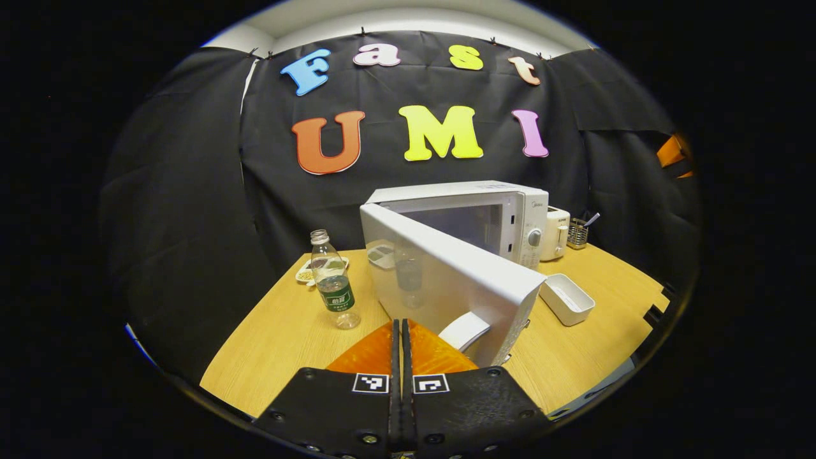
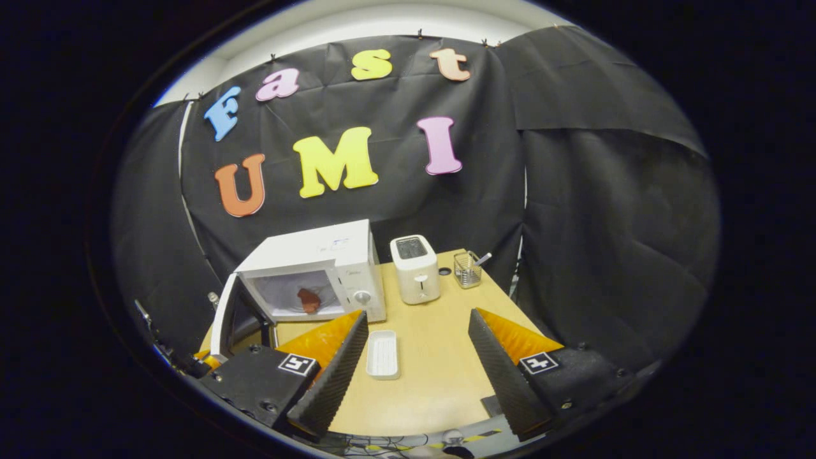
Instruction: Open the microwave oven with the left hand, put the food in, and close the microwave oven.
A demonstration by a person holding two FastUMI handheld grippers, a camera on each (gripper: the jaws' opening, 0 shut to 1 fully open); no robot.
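In the left gripper view the left gripper (image 1: 401, 331) has its two fingers pressed flat together with nothing between them. The tips sit just in front of the outer face of the microwave door (image 1: 446, 280), near its curved handle (image 1: 464, 330); whether they touch the door is hard to tell. The door stands swung out toward the camera and hides most of the oven's inside, so the food cannot be made out from here. To the left of the door a clear water bottle (image 1: 333, 280) stands upright on the wooden table (image 1: 280, 338), with a small dish (image 1: 306, 271) partly hidden behind it. The microwave (image 1: 484, 217) is behind the door, and right of it are a white toaster (image 1: 554, 233), a wire holder (image 1: 577, 233) and a white tray (image 1: 567, 298) lying on the table

In the right gripper view the right gripper (image 2: 414, 341) is spread wide and holds nothing. The door (image 2: 224, 319) at far left is seen edge-on and partly cut off behind the left finger. Inside the open microwave (image 2: 312, 268) a reddish-brown piece of food (image 2: 309, 299) lies on the oven floor, well beyond the fingertips and up to their left. The tray (image 2: 382, 354) lies between the fingers, closer to the left one, not touched. The toaster (image 2: 415, 269) and the holder (image 2: 467, 269) stand farther back
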